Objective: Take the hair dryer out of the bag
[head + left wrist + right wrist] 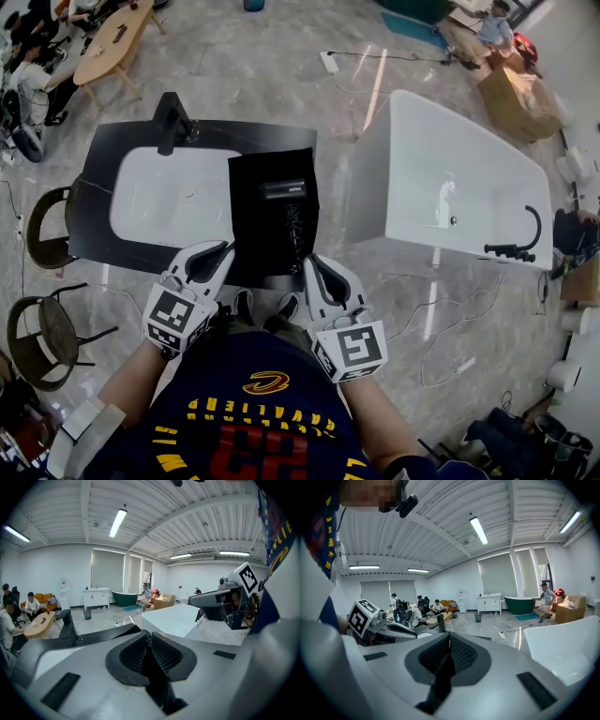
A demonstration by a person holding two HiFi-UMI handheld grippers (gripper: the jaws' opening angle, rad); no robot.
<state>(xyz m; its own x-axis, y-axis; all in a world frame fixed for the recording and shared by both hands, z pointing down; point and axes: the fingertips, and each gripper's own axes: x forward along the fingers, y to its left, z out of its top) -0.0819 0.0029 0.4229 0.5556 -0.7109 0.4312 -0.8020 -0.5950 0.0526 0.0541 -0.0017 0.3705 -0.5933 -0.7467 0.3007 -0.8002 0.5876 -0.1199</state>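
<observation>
Little gap is offered, left gripper barely parted, right gripper pressed together: hair dryer could be shoved, bag dragged over the counter's front edge.

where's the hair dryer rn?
Head view, centre: the hair dryer lies at the black bag on the right end of the black sink counter, between the white basin and the white bathtub.

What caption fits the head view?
Left gripper and right gripper hover before the black bag, hair dryer visible, on the counter.
</observation>
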